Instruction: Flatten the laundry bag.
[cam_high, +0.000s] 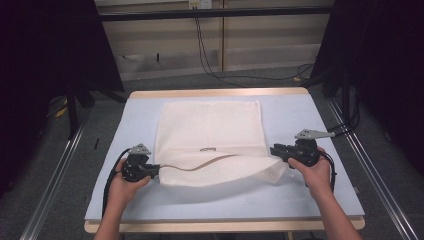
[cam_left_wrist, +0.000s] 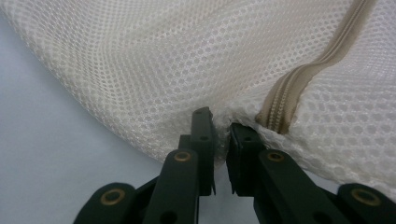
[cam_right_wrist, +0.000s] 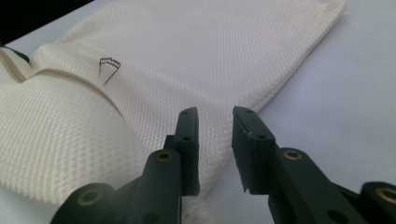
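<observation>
A white mesh bag (cam_high: 210, 130) lies flat on the light blue table top (cam_high: 300, 200); its near edge is lifted and folded over along a beige zipper (cam_high: 200, 165). My left gripper (cam_high: 158, 170) is at the bag's near left corner. In the left gripper view the left gripper (cam_left_wrist: 222, 123) is shut on the mesh (cam_left_wrist: 163, 56), right beside the zipper's end (cam_left_wrist: 289, 98). My right gripper (cam_high: 274, 150) is at the bag's right edge. In the right gripper view the right gripper (cam_right_wrist: 215, 114) is open, its jaws just above the bag's edge (cam_right_wrist: 187, 56) and not pressing on it.
A small dark mark (cam_right_wrist: 109, 65) sits on the bag's upper layer. The table has a wooden rim (cam_high: 220, 92) at the far side. Black cables (cam_high: 210, 60) run across the floor behind it, with dark curtains at both sides and metal rails (cam_high: 55, 175) along the table.
</observation>
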